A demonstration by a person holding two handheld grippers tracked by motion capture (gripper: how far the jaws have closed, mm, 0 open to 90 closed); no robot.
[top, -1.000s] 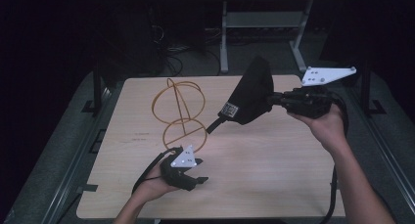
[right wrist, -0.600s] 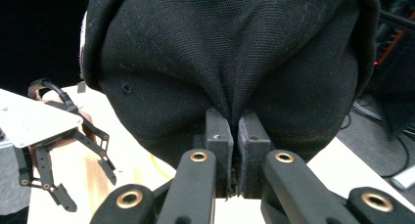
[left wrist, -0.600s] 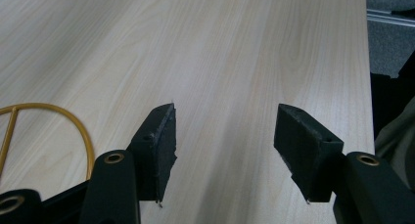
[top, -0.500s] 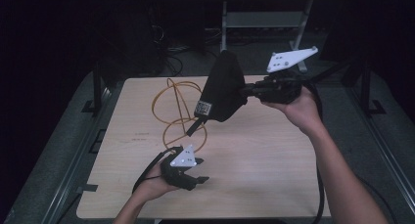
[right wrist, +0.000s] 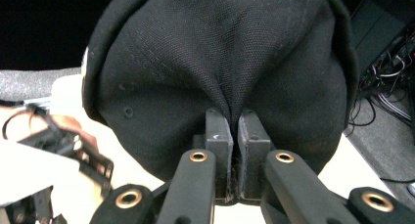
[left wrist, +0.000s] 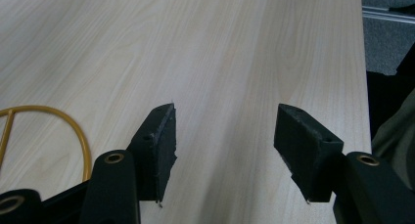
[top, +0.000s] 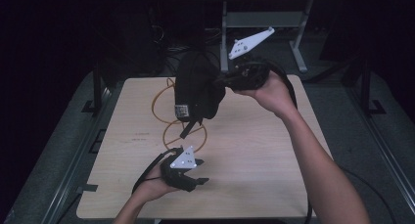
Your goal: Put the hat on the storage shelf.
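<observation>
Aloft — right tongs point(right wrist: 234, 131) pinching black cap point(right wrist: 220, 62)

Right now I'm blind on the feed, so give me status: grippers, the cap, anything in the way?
Right gripper shut on black cap, held above table. Left gripper open, empty. Orange wire hanger lies beneath.

Lab, wood table point(top: 254, 150), metal frame point(top: 264, 19), cables point(top: 169, 35)

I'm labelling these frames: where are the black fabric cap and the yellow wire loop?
black fabric cap point(top: 195, 89), high view, on its crown.
yellow wire loop point(left wrist: 73, 128), left gripper view, on its curved rim.
</observation>
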